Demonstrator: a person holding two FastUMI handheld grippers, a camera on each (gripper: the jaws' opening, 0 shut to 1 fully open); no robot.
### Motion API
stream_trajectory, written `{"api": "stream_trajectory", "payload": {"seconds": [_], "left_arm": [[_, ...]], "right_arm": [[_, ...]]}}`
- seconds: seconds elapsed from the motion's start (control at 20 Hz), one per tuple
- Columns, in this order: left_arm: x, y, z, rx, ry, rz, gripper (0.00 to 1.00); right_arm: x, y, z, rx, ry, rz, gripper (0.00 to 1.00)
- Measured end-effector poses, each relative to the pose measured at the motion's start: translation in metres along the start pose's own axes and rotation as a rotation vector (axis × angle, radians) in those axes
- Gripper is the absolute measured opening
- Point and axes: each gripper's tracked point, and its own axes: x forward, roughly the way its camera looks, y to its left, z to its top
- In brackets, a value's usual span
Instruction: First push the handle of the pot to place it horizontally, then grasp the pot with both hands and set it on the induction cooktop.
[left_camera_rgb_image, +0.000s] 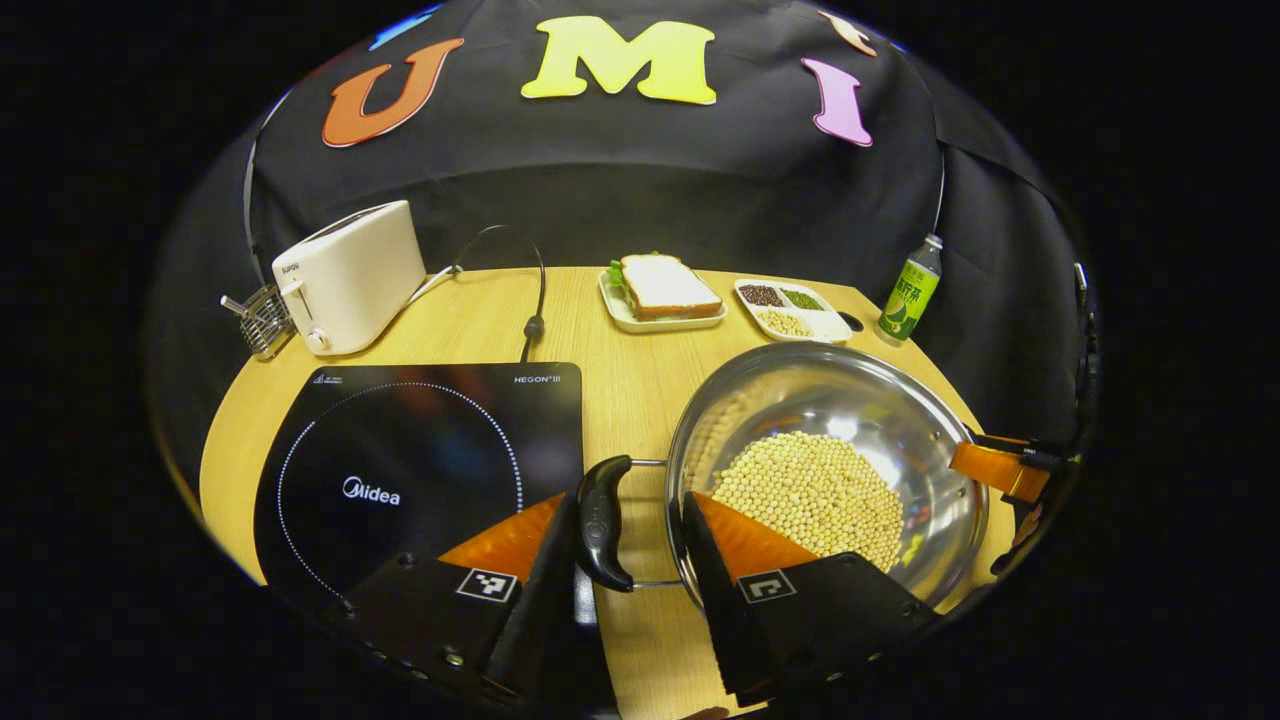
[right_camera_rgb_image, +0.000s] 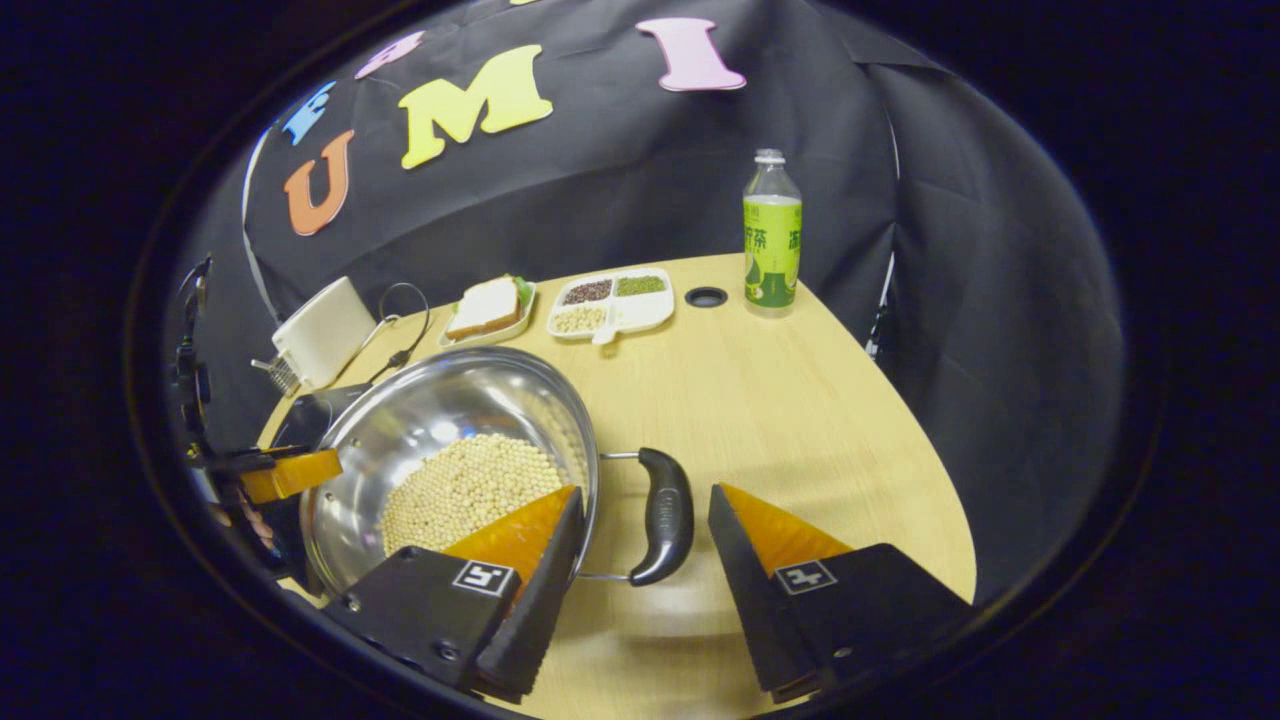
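The pot (left_camera_rgb_image: 830, 470), with beans lying in its bowl, stands on the counter (left_camera_rgb_image: 620, 400) just beside the induction cooktop (left_camera_rgb_image: 420, 470); only a narrow strip of bare wood separates them. In that strip sits the pot's near side handle (left_camera_rgb_image: 603, 522), flanked by the left claw (left_camera_rgb_image: 630, 525) with its jaws spread. Behind the cooktop stand a toaster (left_camera_rgb_image: 348, 275) and its cord (left_camera_rgb_image: 535, 300) — the glass itself is bare. In the right gripper view, the right claw (right_camera_rgb_image: 640, 520) straddles the other handle (right_camera_rgb_image: 665, 515), and broad bare counter runs to the bottle (right_camera_rgb_image: 771, 235) — the sandwich plate (right_camera_rgb_image: 490, 310) and divided dish (right_camera_rgb_image: 610, 300) crowd the back edge.
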Motion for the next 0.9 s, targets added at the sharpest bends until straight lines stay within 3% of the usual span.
{"api": "stream_trajectory", "payload": {"seconds": [0.1, 0.15, 0.2, 0.25, 0.55, 0.6, 0.65, 0.9], "left_arm": [[0.001, 0.000, 0.000, -0.003, -0.001, 0.000, 0.64], [0.001, 0.001, 0.000, -0.010, -0.004, 0.000, 0.72], [0.000, 0.000, 0.000, -0.018, -0.008, 0.000, 0.71], [0.000, 0.000, 0.000, -0.011, -0.012, -0.001, 0.59], [-0.017, -0.004, -0.010, -0.017, -0.001, -0.015, 0.53], [-0.018, -0.005, -0.011, -0.026, -0.004, -0.018, 0.63], [-0.023, -0.004, -0.010, -0.018, -0.013, -0.019, 0.54], [-0.060, 0.004, 0.002, -0.010, -0.070, -0.019, 0.53]], "right_arm": [[-0.001, 0.000, 0.000, 0.003, -0.010, -0.013, 0.65], [0.000, -0.001, 0.001, 0.000, -0.008, -0.017, 0.63], [0.000, -0.001, 0.000, 0.006, -0.003, -0.023, 0.62], [-0.003, -0.001, -0.002, 0.010, 0.003, -0.030, 0.61], [-0.024, 0.001, -0.007, 0.041, -0.014, -0.052, 0.58], [-0.030, 0.003, -0.008, 0.037, -0.020, -0.054, 0.58], [-0.037, 0.004, -0.008, 0.025, -0.028, -0.059, 0.57], [-0.073, 0.022, 0.000, 0.001, -0.072, -0.056, 0.58]]}}
